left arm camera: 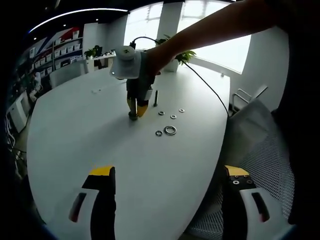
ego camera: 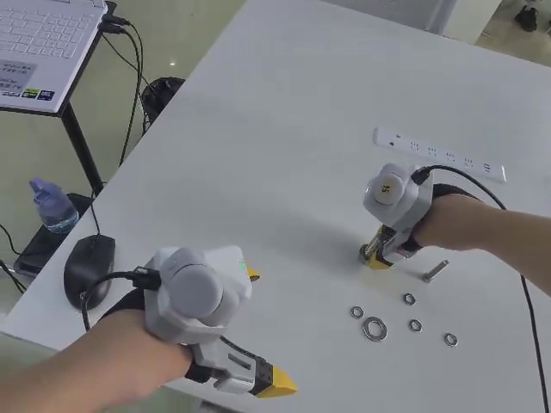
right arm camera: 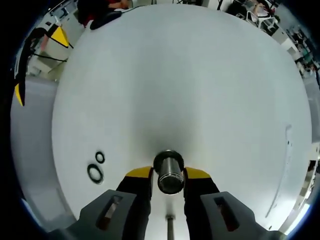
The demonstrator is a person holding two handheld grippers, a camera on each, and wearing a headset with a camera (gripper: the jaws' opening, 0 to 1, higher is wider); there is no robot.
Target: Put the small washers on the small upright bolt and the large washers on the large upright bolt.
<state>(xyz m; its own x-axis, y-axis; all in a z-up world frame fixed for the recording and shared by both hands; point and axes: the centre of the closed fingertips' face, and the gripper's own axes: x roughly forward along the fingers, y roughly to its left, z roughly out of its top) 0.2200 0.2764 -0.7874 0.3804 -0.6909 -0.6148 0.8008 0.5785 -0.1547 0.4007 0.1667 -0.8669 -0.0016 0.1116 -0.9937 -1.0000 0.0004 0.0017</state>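
My right gripper [ego camera: 376, 255] points down at the white table [ego camera: 284, 155], shut on the large dark bolt [right arm camera: 168, 173]. The bolt's round end faces out between the yellow fingertips [right arm camera: 138, 173]; whether it touches the table I cannot tell. The small bolt [ego camera: 435, 271] lies on its side just right of that gripper. One large washer [ego camera: 374, 329] and several small washers [ego camera: 409, 299] lie loose in front of it, also seen as the large washer [left arm camera: 170, 130] and small washers [left arm camera: 173, 116]. My left gripper [left arm camera: 169, 175] is open and empty near the table's front edge, well left of the washers.
A white power strip [ego camera: 439, 155] lies beyond the right gripper. Off the table's left edge are a laptop [ego camera: 39, 43] on a stand, a black mouse [ego camera: 86, 267], a water bottle [ego camera: 52, 206] and cables. A mesh chair [left arm camera: 255, 130] stands by the table's near side.
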